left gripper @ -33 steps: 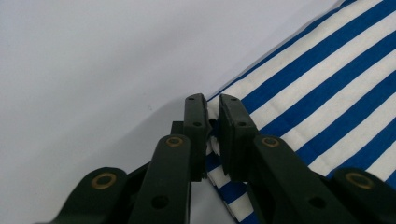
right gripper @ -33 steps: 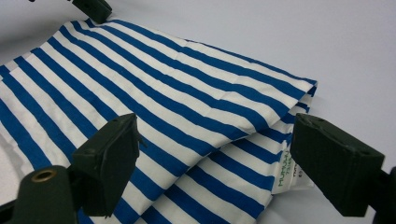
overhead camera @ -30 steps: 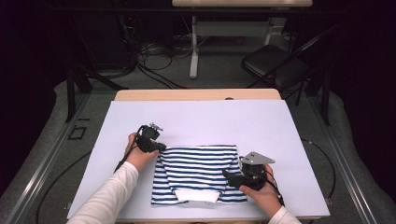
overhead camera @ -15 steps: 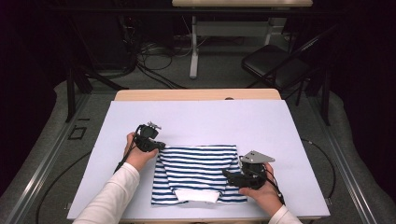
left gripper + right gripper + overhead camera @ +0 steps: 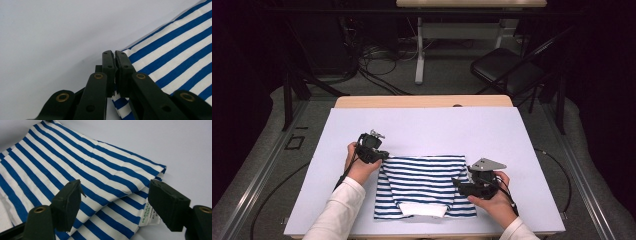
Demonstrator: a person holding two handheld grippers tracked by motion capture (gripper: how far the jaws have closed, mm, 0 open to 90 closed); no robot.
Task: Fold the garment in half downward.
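Left tool [image 5: 114,58] clenched on far-left corner of folded blue-and-white striped cotton garment [image 5: 424,182]. Right tool [image 5: 117,202] released, jaws straddling garment's right edge, apparently not touching. Garment flat on pale lavender surface [image 5: 437,130], near front edge.

A black chair [image 5: 504,67] stands beyond the table [image 5: 422,101]; cables [image 5: 377,70] nearby.

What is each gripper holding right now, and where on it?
Left gripper pinches the striped shirt at its far-left corner. Right gripper is open over the folded edge, holding nothing.
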